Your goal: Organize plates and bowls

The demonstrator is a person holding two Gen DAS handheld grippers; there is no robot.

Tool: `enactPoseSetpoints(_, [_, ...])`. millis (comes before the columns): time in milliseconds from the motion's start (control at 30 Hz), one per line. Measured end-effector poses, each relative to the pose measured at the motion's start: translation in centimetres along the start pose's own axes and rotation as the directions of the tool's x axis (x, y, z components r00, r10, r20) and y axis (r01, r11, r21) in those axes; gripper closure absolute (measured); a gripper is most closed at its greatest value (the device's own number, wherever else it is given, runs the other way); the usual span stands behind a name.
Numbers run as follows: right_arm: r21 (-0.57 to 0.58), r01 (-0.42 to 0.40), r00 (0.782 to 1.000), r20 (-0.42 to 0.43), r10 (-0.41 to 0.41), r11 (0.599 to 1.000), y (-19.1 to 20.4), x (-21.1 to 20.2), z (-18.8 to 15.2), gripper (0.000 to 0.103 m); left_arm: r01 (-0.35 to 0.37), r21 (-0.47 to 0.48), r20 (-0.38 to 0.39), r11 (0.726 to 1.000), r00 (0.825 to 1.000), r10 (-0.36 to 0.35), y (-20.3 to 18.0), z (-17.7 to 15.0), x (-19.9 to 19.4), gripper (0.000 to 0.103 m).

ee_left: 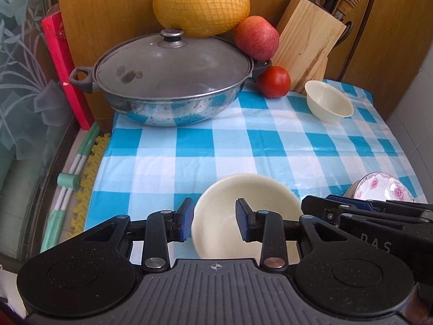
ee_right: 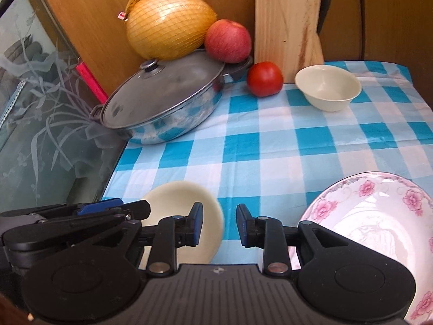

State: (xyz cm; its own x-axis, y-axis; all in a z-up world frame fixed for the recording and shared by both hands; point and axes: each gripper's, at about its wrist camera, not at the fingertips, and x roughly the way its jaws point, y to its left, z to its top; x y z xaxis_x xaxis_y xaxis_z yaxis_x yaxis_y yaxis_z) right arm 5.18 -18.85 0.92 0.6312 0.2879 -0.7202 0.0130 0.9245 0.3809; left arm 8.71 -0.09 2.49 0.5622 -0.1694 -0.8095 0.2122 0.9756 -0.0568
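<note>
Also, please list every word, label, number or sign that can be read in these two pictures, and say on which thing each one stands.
"DAS": pale raised letters on the black body of the right gripper, seen in the left wrist view at its right edge; the word may continue out of sight.
Crosshair mark, no letters: on the ribbed base of each gripper.
Small red and white tag on the netted pomelo: too small to read.
Red box beside the lidded pan: pale print, too blurred to read.

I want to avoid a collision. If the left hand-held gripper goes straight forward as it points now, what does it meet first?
Most likely the cream plate: it lies right ahead of the open left hand-held gripper. Depth is unclear, so it may pass just above the plate.
</note>
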Motion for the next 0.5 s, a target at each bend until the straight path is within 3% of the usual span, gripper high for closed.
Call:
enactPoseSetpoints(267, [0.119, 0.054, 0.995, 0.075, -0.063, 0.991, -5.1, -1.5, 2.8, 0.077, 0.065, 0.024, 0.004, 0.998, 0.998, -0.065, -4.3, 2.6, 1.3, 0.058])
enactPoseSetpoints(500, [0.198, 0.116, 0.986, 0.099, -0.138, 0.973, -9.2, -1.4, 4.7, 0.077, 0.076, 0.042, -0.025, 0.996, 0.997, -0.075, -7.4, 4.4, 4.3, 0.055])
